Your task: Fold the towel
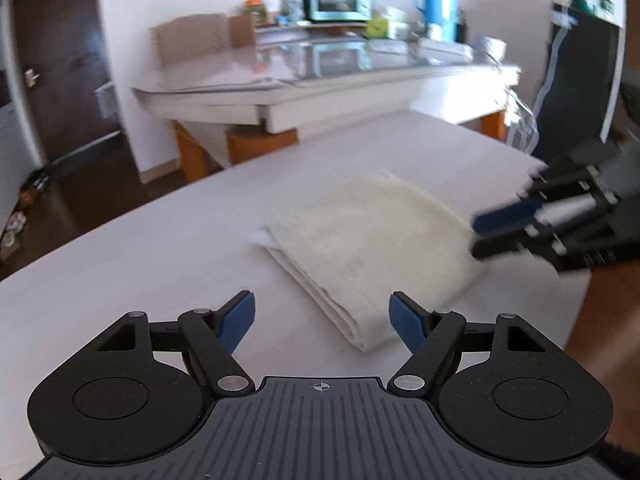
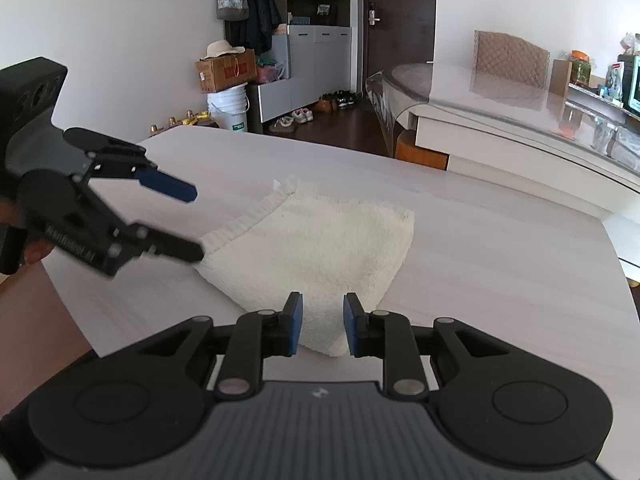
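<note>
Folded cream terry towel (image 2: pixel 320 248) on pale wood-grain table (image 2: pixel 500 264). Left gripper (image 1: pixel 322 316) fingers wide, right gripper (image 2: pixel 322 322) fingers narrowly apart, both empty beside towel. Glass-topped white dining table (image 1: pixel 320 76) beyond towel.

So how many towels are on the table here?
1. A single folded cream towel lies on the pale table, between the open left hand-held gripper and the open right hand-held gripper.

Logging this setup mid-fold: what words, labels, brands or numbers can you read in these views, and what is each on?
White lettering on the side of the left tool: too blurred to read.
Red print on the cardboard box: too small to read.
Green mark on the white bucket: too small to read.
Small logo on the right tool body: a symbol, no readable text.
Towel: a small tag at one corner, no readable text.
</note>
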The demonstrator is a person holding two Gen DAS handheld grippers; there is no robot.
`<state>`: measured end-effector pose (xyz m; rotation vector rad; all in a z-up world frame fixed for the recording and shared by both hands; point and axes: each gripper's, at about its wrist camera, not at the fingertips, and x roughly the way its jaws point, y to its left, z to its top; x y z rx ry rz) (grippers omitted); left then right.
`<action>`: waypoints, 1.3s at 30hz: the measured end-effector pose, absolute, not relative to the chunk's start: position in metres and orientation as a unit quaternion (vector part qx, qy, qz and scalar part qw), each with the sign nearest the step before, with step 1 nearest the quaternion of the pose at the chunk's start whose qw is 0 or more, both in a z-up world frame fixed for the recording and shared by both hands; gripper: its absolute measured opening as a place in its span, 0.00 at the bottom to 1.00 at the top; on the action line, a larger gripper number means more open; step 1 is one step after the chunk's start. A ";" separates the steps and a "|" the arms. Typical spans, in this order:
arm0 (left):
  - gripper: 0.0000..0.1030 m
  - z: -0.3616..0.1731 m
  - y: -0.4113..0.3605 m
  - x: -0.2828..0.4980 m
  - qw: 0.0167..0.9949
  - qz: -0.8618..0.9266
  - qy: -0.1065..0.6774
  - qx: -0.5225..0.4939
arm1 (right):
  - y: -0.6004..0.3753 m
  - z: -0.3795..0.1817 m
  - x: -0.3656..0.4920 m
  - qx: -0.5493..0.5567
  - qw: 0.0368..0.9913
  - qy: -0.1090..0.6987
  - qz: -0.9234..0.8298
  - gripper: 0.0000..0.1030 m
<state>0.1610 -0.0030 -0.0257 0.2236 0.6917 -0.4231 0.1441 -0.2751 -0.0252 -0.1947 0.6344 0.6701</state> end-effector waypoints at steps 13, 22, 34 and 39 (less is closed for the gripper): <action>0.77 -0.033 -0.009 0.156 0.917 -0.160 0.348 0.114 | -0.267 -0.037 0.158 -0.122 0.884 0.310 0.328 0.29; 0.80 -0.035 -0.011 0.158 0.919 -0.144 0.351 0.106 | -0.270 -0.037 0.155 -0.112 0.886 0.312 0.325 0.35; 0.85 -0.034 -0.013 0.153 0.919 -0.128 0.360 0.097 | -0.276 -0.034 0.149 -0.084 0.896 0.304 0.311 0.39; 0.88 -0.034 -0.012 0.153 0.919 -0.127 0.363 0.091 | -0.280 -0.031 0.141 -0.077 0.900 0.304 0.304 0.45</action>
